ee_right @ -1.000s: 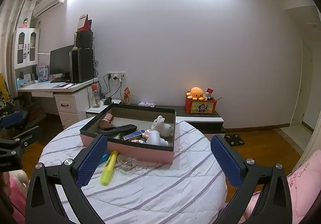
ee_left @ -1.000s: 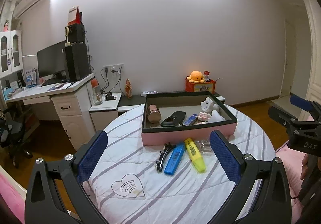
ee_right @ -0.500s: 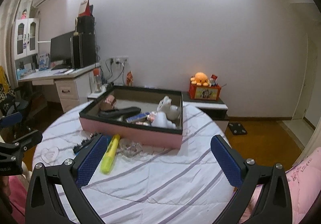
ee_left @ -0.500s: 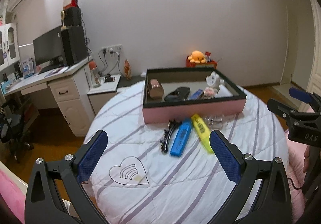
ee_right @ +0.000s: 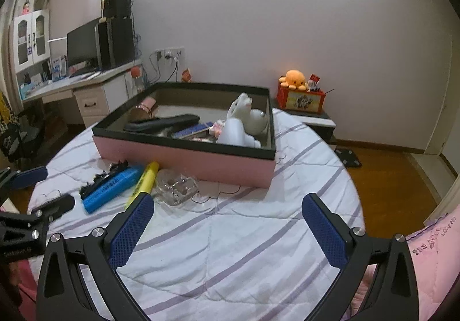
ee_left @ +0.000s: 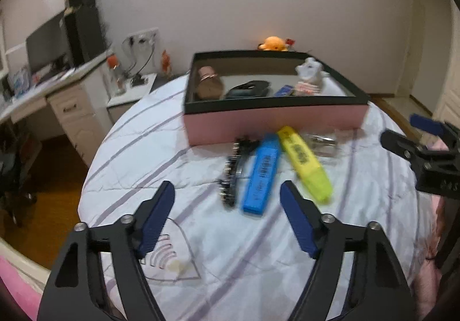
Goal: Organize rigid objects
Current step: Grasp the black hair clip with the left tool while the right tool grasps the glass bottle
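Note:
A pink box with a black rim (ee_left: 276,124) (ee_right: 184,158) stands on the round quilted table and holds several items. In front of it lie a black hair clip (ee_left: 233,170) (ee_right: 102,177), a blue marker (ee_left: 261,176) (ee_right: 110,187), a yellow marker (ee_left: 304,163) (ee_right: 143,184) and a clear plastic piece (ee_left: 322,142) (ee_right: 176,187). My left gripper (ee_left: 227,191) is open and empty, just short of the clip and blue marker. My right gripper (ee_right: 227,203) is open and empty, over the table to the right of the clear piece.
The white striped quilt (ee_left: 230,249) covers the table. A desk with a monitor (ee_right: 83,48) stands at the left. An orange plush on a red box (ee_right: 299,91) sits by the wall. The left gripper also shows at the left edge of the right wrist view (ee_right: 37,194).
Both grippers have moved down and forward toward the table. The items in front of the box now sit much closer. The left view is blurred from motion.

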A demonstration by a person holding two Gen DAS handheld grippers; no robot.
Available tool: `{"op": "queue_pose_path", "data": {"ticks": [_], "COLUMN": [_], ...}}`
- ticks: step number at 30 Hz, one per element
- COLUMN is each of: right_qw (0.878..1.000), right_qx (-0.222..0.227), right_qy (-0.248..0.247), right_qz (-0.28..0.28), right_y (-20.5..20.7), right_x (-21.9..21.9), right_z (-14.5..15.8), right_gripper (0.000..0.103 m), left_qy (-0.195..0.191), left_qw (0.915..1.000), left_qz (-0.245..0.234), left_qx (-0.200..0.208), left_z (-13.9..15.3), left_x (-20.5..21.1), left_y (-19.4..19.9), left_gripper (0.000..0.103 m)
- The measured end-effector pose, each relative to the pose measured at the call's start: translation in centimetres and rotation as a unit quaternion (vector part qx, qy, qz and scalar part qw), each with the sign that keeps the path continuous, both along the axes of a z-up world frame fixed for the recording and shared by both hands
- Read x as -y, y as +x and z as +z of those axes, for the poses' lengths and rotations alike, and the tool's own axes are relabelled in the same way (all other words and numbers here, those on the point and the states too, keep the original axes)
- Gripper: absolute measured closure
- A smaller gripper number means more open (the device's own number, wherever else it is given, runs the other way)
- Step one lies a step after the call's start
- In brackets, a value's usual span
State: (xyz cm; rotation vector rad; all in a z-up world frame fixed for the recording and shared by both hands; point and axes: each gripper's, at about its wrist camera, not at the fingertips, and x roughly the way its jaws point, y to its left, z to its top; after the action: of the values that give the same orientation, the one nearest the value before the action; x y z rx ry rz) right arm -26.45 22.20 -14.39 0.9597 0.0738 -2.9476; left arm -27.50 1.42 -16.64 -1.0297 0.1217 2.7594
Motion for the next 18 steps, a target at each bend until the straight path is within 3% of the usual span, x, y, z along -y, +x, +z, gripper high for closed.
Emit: {"op": "queue_pose_path", "data": {"ticks": [4,12,16,18], "right_qw": [1.000,0.999,0.999,0.998], "right_qx": [0.013,0.043,0.050,0.054], "right_qy": [-0.004,0.001,0.006,0.005], "right_qz": [0.001,0.013,0.018,0.021], "right_y": [-1.1,-3.2,-3.8,-4.1], "right_x": [-0.1,0.2,0.2,0.2], "right_z": [-0.8,-2.0,-2.2,-2.4], "right_gripper": [0.000,0.000,0.000,0.000], "left_qy": [-0.005,-0.019,-0.005,-0.011], "left_qw": [0.9996,0.9976,0.9976,0.9971], "left_qz": [0.010,-0.017,-0.024,-0.033], "left_qx": [0.025,0.064,0.065,0.068], "left_z": [-1.0,-3.0,-3.2,-3.3], "left_x": [0.7,-0.2,-0.5,-0.9], "left_y": [-2.1,-5.1,-5.9,-6.1], "left_gripper": [0.044,0.047,0.077,0.078]}}
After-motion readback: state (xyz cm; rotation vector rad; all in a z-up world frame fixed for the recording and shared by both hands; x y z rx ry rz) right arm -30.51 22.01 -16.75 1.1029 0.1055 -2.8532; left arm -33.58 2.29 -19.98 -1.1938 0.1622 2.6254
